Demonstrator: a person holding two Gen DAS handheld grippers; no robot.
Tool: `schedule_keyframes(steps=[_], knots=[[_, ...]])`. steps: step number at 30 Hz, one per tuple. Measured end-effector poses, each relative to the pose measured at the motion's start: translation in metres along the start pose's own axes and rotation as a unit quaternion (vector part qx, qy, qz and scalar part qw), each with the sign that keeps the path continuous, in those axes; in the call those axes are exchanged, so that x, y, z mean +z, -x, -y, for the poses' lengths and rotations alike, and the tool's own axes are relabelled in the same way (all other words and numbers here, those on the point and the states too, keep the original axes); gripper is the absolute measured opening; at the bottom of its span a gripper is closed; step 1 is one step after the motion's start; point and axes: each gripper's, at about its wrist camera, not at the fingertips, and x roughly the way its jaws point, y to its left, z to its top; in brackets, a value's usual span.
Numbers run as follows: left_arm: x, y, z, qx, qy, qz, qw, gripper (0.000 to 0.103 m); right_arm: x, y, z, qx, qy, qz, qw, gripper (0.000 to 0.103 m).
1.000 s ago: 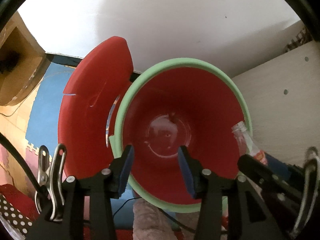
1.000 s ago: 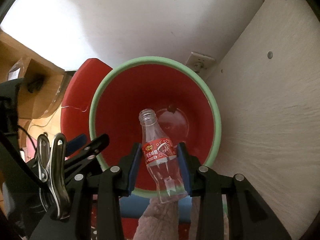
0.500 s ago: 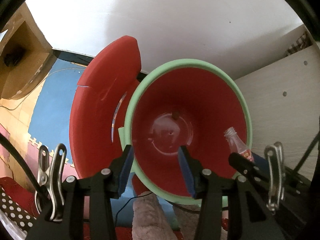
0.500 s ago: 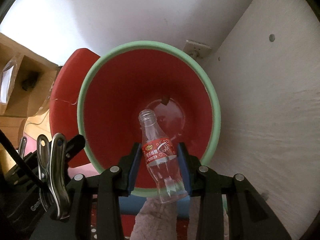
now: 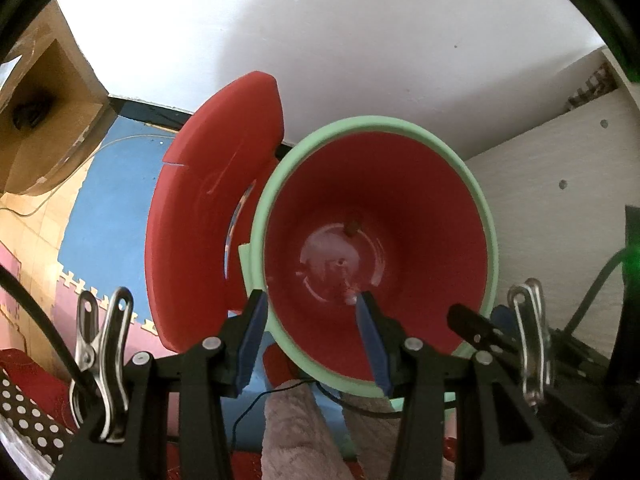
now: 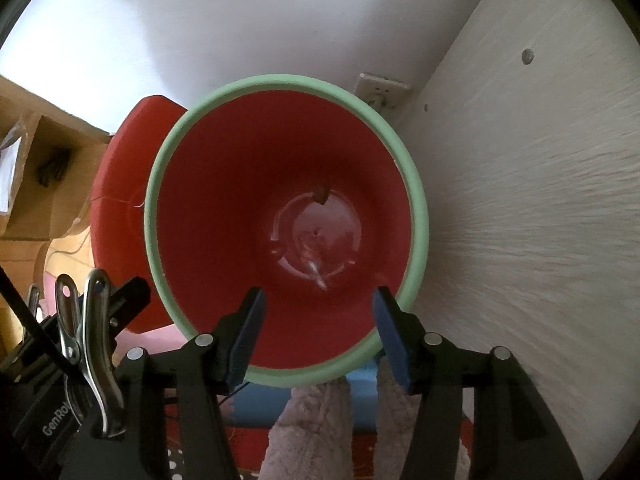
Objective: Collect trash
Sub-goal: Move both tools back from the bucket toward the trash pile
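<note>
A red bin with a pale green rim stands open below both grippers, its red lid flipped up to the left. A clear plastic bottle lies blurred on the bin's bottom, faint in the left wrist view as the bottle. My right gripper hangs over the bin mouth; its jaws are opening with nothing between them. My left gripper hovers over the bin's left rim, open and holding nothing. One finger of the right gripper shows at the bin's right edge.
A white wall backs the bin, and a white cabinet panel stands close on its right. A wall socket sits behind the rim. A cardboard box is at the left on blue and pink foam mats. Fuzzy pink fabric lies below.
The right gripper's jaws have spread and let go of the bottle, which has dropped to the bottom of the bin. Both views have shifted only slightly over the bin.
</note>
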Motion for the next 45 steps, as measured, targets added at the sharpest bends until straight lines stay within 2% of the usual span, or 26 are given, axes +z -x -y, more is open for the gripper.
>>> schedule_keyframes(steps=[13,26,35,45], knots=[[-0.013,0.023,0.005,0.003,-0.003,0.012,0.9999,0.048,-0.005,0.025,-0.006,0.011,0.011,0.022,1.000,0.057],[-0.026,0.061,0.000,0.009,0.008,0.032,0.9994,0.048,-0.018,0.061,-0.021,0.026,0.035,0.055,0.997,0.057],[-0.033,0.094,-0.001,0.009,0.013,0.045,0.9988,0.048,-0.025,0.103,-0.026,0.044,0.052,0.083,0.994,0.057],[-0.037,0.140,0.006,0.005,0.019,0.076,0.9969,0.048,-0.042,0.154,-0.029,0.067,0.098,0.125,0.985,0.057]])
